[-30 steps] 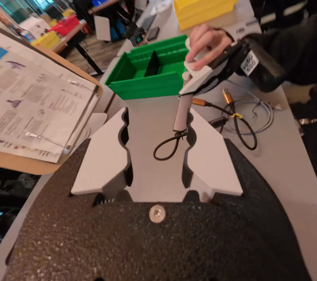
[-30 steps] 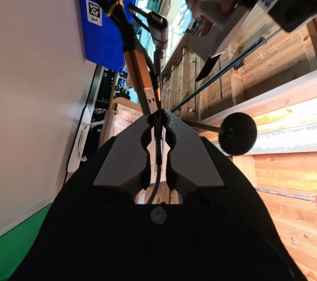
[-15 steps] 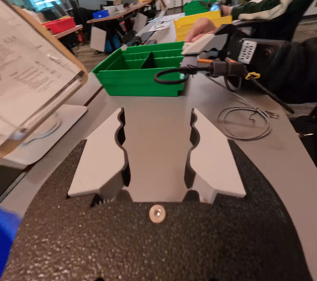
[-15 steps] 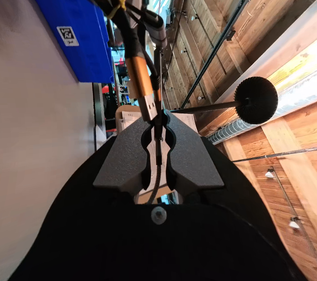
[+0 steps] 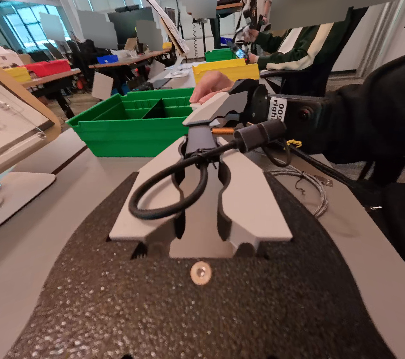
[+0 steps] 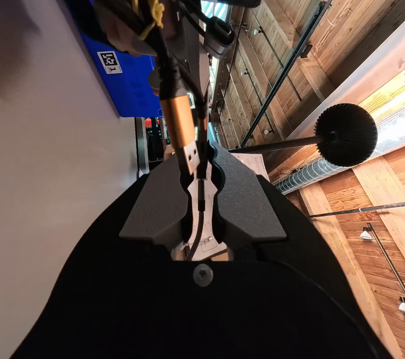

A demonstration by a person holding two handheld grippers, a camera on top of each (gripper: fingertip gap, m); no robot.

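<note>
While the grey table [image 5: 65, 184] lay smooth and matte under both claws, a green plastic bin [image 5: 131, 138] with ribbed inner dividers stood just beyond the left gripper's tips. A blue plastic bin [image 6: 131, 85] showed behind the cables in the right wrist view.

The left gripper [image 5: 200, 144] had pale grey, flat-topped fingers with scalloped inner edges, set in a speckled black body. Its fingers were drawn in to roughly the width of a slim grey adapter [image 5: 199, 136], whose flat sides appeared to touch both tips. The right gripper [image 6: 205, 158] came in from the left claw's right side, a hand [image 5: 210, 85] resting on it. Its dark, grainy fingers were nearly together, pinching the thin plug end of a braided black cable [image 6: 197, 236] that ran back through the narrow gap between them.

A smooth, rubbery black cord loop [image 5: 166, 210], bound at the adapter's near end, draped over the left claw's left finger. To that claw's right a silver braided cable [image 5: 322, 199] lay coiled on the table. Just ahead of the right claw's tips hung a metallic orange USB plug [image 6: 179, 127], and farther ahead a twisted yellow tie [image 6: 149, 4] wrapped the cable bundle.
</note>
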